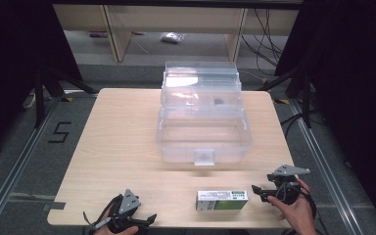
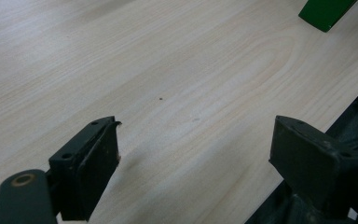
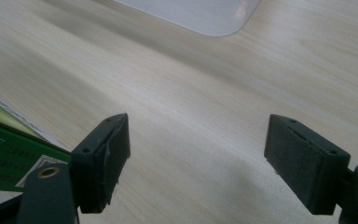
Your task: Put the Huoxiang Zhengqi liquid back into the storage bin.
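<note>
A green and white carton [image 1: 222, 199] lies flat near the table's front edge, right of centre. Just to its right, my right gripper [image 1: 258, 191] is held in a hand and points left at the carton's end. In the right gripper view its jaws [image 3: 198, 135] are open over bare wood, and the carton [image 3: 4, 151] sits beside the left jaw. My left gripper [image 1: 149, 219] rests at the front left of the table, pointing right. It is open [image 2: 200, 135] with nothing between its fingers, and a green corner of the carton [image 2: 326, 11] lies far ahead.
A clear plastic storage box [image 1: 203, 139] with its lid tipped up at the back stands in the middle of the wooden table [image 1: 117, 147]; its corner [image 3: 200, 14] lies ahead of the right gripper. The table's front edge runs just beneath both hands.
</note>
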`<state>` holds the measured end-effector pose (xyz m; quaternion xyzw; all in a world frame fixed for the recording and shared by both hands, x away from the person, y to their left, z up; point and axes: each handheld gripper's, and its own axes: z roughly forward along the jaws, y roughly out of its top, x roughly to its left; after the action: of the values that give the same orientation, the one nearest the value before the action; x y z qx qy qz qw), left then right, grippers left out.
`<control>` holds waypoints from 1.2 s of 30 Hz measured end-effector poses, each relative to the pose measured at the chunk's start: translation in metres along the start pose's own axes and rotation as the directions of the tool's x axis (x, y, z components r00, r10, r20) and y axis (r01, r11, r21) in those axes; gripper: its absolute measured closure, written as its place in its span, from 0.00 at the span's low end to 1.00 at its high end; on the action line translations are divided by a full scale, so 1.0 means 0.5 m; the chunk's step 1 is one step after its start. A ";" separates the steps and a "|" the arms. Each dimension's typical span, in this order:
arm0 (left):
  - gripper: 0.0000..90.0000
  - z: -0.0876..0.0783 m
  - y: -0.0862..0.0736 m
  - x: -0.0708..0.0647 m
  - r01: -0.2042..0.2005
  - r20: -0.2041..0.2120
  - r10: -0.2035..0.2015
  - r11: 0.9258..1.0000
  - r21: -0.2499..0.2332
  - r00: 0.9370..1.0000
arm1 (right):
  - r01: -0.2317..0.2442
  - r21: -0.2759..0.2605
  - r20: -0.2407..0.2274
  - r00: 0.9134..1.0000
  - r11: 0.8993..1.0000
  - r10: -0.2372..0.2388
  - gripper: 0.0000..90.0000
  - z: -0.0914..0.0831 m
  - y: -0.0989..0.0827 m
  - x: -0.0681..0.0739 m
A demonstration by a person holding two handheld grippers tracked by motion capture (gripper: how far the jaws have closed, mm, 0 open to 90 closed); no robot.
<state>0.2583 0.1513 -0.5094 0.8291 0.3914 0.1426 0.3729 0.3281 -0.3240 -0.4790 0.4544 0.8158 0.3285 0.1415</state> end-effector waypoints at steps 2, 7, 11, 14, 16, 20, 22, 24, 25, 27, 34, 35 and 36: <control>0.17 -0.001 0.000 0.001 -0.001 0.000 0.001 1.000 0.003 1.000 | -0.001 -0.015 0.017 1.000 1.000 0.001 0.26 -0.003 0.003 0.003; 0.17 -0.002 0.001 -0.001 0.007 -0.003 -0.007 1.000 0.007 1.000 | 0.034 -0.020 0.002 0.999 0.999 -0.034 0.27 -0.004 0.009 0.004; 0.17 -0.001 0.001 0.001 0.001 -0.008 0.000 1.000 0.016 1.000 | 0.001 -0.010 0.003 1.000 1.000 -0.001 0.28 -0.012 0.014 0.016; 0.17 -0.002 0.001 0.000 -0.003 -0.003 0.003 1.000 0.016 1.000 | 0.015 0.001 -0.005 1.000 1.000 -0.015 0.28 -0.019 0.019 0.015; 0.17 -0.002 0.001 0.000 -0.004 -0.005 0.004 1.000 0.016 1.000 | 0.037 -0.012 -0.011 0.999 0.999 -0.038 0.28 -0.024 0.023 0.017; 0.17 -0.002 0.001 0.001 -0.004 -0.006 0.004 1.000 0.015 1.000 | 0.042 0.006 0.002 0.999 0.999 -0.042 0.28 -0.037 0.026 0.021; 0.17 -0.002 0.001 0.001 -0.006 -0.004 0.006 1.000 0.016 1.000 | 0.015 0.014 -0.001 1.000 1.000 -0.015 0.28 -0.047 0.028 0.026; 0.17 -0.002 0.001 0.001 -0.008 -0.004 0.008 1.000 0.018 1.000 | 0.039 0.004 -0.005 0.999 0.999 -0.039 0.28 -0.052 0.029 0.023; 0.17 -0.002 0.001 0.001 -0.007 -0.005 0.007 1.000 0.017 1.000 | 0.053 -0.008 0.006 0.999 0.999 -0.053 0.28 -0.054 0.030 0.023; 0.17 0.000 0.001 0.002 -0.008 -0.002 0.008 1.000 0.012 1.000 | 0.056 0.014 0.008 0.998 0.998 -0.056 0.28 -0.063 0.033 0.024; 0.17 0.002 0.002 0.001 -0.014 -0.011 0.014 1.000 0.024 1.000 | 0.083 0.007 -0.012 0.996 0.997 -0.083 0.28 -0.095 0.048 0.044; 0.17 0.002 0.002 0.001 -0.014 -0.011 0.014 1.000 0.024 1.000 | 0.083 0.007 -0.012 0.996 0.997 -0.083 0.28 -0.095 0.048 0.044; 0.17 0.002 0.002 0.001 -0.016 -0.010 0.016 1.000 0.024 1.000 | 0.094 0.000 -0.015 0.995 0.996 -0.094 0.28 -0.097 0.051 0.047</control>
<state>0.2597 0.1509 -0.5094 0.8359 0.3883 0.1451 0.3598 0.3060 -0.3149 -0.4244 0.4130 0.8376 0.3245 0.1505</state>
